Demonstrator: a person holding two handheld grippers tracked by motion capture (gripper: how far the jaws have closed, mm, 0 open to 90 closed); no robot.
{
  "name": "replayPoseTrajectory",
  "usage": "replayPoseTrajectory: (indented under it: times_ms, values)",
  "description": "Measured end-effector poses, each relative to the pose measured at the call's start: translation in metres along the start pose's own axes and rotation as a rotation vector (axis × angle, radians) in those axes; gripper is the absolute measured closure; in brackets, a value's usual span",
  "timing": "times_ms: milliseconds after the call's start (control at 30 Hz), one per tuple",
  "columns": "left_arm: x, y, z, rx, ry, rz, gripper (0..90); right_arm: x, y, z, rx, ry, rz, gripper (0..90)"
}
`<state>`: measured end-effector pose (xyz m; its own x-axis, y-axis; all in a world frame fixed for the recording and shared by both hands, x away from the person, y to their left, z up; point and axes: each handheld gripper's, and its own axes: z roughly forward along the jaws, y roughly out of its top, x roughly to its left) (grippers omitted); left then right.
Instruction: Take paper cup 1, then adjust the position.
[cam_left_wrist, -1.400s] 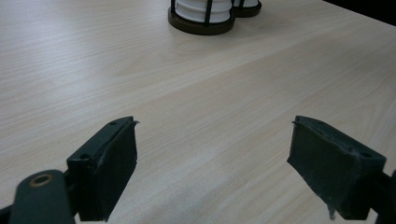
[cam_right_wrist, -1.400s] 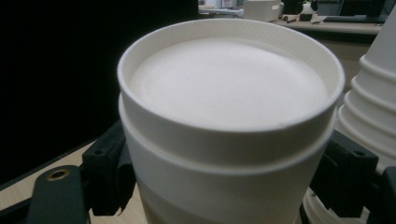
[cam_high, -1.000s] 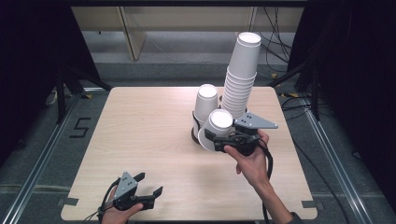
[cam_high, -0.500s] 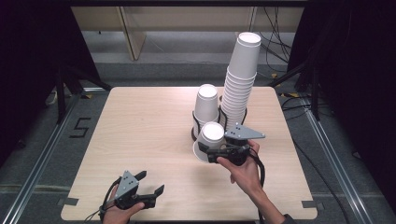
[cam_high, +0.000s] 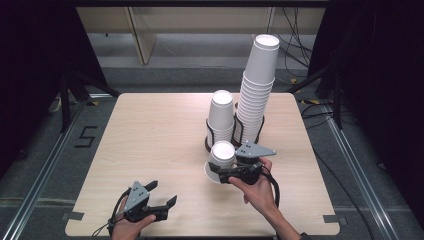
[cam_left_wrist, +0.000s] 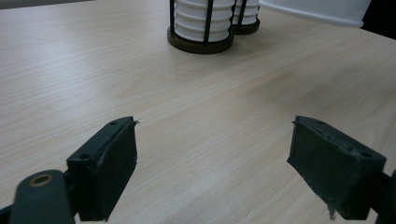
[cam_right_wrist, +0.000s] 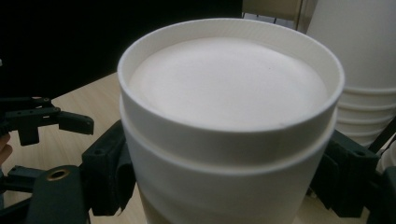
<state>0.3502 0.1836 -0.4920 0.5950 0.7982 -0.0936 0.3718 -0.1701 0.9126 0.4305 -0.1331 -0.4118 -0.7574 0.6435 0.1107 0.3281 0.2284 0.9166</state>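
Note:
An upside-down white paper cup (cam_high: 222, 154) is held just in front of two black wire holders, low over the wooden table (cam_high: 150, 135). My right gripper (cam_high: 218, 173) is shut on the cup's lower wall from the right. In the right gripper view the cup (cam_right_wrist: 229, 107) stands base up between the two jaws, whose pads (cam_right_wrist: 109, 172) press its sides. My left gripper (cam_high: 164, 193) rests near the table's front left edge, open and empty. In the left gripper view its jaws (cam_left_wrist: 212, 163) stand wide apart over bare wood.
A short stack of inverted cups (cam_high: 221, 115) sits in the left holder and a tall leaning stack (cam_high: 257, 85) in the right one. The left gripper view shows the holder's base (cam_left_wrist: 201, 39) far ahead. Dark floor and cables surround the table.
The right hand has come down and nearer to the person with the cup, from beside the short stack to low over the table. The left gripper stayed put.

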Motion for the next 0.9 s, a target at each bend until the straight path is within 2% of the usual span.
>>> replayPoseTrajectory:
  times_ms: [67, 133, 167, 200, 233, 300, 333, 400, 433, 500, 567, 600, 667, 700, 767, 800, 900]
  values:
    - [0.000, 0.000, 0.001, -0.001, -0.003, 0.002, 14.8, 0.003, -0.002, 0.001, 0.018, 0.005, 0.012, 20.3]
    - [0.000, 0.000, 0.002, -0.009, -0.009, 0.001, 14.8, 0.004, -0.005, 0.003, 0.021, 0.015, -0.007, 20.2]
    - [0.000, 0.000, 0.002, -0.009, -0.010, 0.001, 14.8, 0.004, -0.006, 0.003, 0.017, 0.004, -0.012, 20.2]
    - [0.000, 0.000, 0.002, -0.012, -0.011, 0.000, 14.8, 0.004, -0.006, 0.003, 0.017, 0.004, -0.012, 20.2]
    - [0.000, 0.000, 0.001, -0.005, -0.005, 0.001, 14.8, 0.005, -0.006, 0.004, 0.017, 0.023, 0.002, 20.2]
    - [-0.001, 0.000, 0.001, -0.017, -0.007, -0.008, 14.8, 0.005, -0.006, 0.004, 0.016, 0.023, -0.002, 20.2]
    - [0.000, 0.000, 0.000, -0.011, -0.007, 0.004, 14.8, 0.005, -0.006, 0.004, 0.014, 0.023, -0.002, 20.2]
    - [0.000, 0.001, 0.001, -0.029, -0.017, 0.003, 14.7, 0.006, -0.006, 0.004, 0.016, 0.018, -0.015, 20.2]
    - [-0.001, 0.001, 0.000, -0.028, -0.013, 0.002, 14.8, 0.007, -0.006, 0.004, 0.023, 0.016, -0.003, 20.2]
    - [-0.002, 0.002, 0.001, -0.057, -0.034, -0.008, 14.7, 0.010, -0.007, 0.005, 0.019, 0.031, -0.001, 20.3]
    - [-0.003, 0.003, 0.001, -0.065, -0.041, 0.008, 14.7, 0.011, -0.007, 0.006, 0.013, 0.034, 0.000, 20.2]
    - [-0.005, 0.004, 0.003, -0.091, -0.063, 0.015, 14.7, 0.011, -0.007, 0.007, 0.011, 0.044, 0.000, 20.3]
    - [-0.009, 0.005, 0.005, -0.095, -0.083, 0.033, 14.7, 0.014, -0.007, 0.010, 0.003, 0.060, -0.013, 20.2]
    - [-0.011, 0.005, 0.007, -0.116, -0.103, 0.038, 14.7, 0.014, -0.007, 0.010, 0.003, 0.060, -0.013, 20.2]
    - [-0.015, 0.007, 0.009, -0.117, -0.119, 0.061, 14.7, 0.017, -0.007, 0.012, 0.004, 0.061, -0.008, 20.2]
    - [-0.019, 0.007, 0.012, -0.128, -0.126, 0.078, 14.7, 0.021, -0.008, 0.013, 0.025, 0.067, -0.002, 20.3]
    - [-0.022, 0.007, 0.019, -0.148, -0.147, 0.088, 14.7, 0.025, -0.009, 0.018, 0.021, 0.093, -0.015, 20.2]
